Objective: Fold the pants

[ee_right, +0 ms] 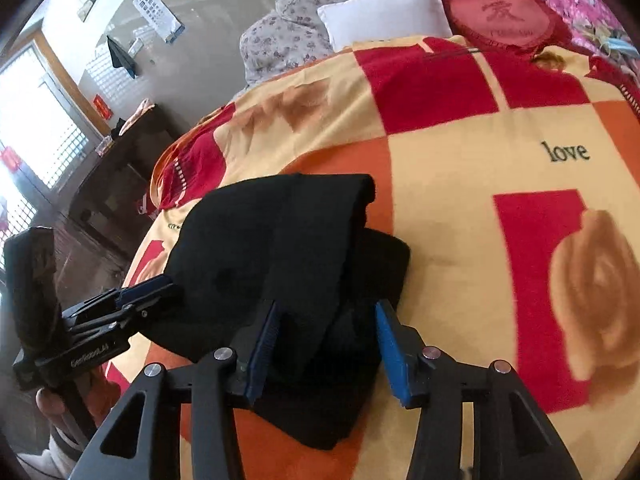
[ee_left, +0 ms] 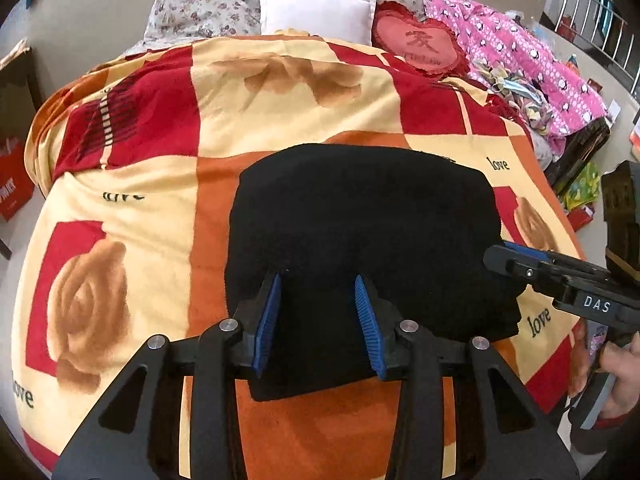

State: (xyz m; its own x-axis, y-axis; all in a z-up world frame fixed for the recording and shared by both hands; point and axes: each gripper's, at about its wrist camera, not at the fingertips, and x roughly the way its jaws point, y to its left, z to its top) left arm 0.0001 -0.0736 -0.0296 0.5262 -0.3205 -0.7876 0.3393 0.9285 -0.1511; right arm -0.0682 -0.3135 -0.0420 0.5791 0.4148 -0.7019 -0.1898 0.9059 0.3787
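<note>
Black pants (ee_left: 360, 208) lie folded into a thick block on a red, orange and cream blanket (ee_left: 160, 160). My left gripper (ee_left: 318, 284) hangs over their near edge; its blue pads (ee_left: 268, 320) stand apart and press on nothing. In the right wrist view the pants (ee_right: 280, 232) show stacked layers, the upper fold leaning toward the near right corner. My right gripper (ee_right: 328, 306) straddles that corner, open, with cloth lying between its fingers but not pinched. Each gripper also shows in the other's view: the right gripper (ee_left: 496, 252) at the pants' right edge, the left gripper (ee_right: 164, 284) at their left edge.
A white pillow (ee_left: 316, 12), a red heart cushion (ee_left: 416, 44) and a pink quilt (ee_left: 520, 52) lie at the bed's far end. Dark wooden furniture (ee_right: 116, 176) stands left of the bed. A hand (ee_left: 620, 380) holds the right gripper's handle.
</note>
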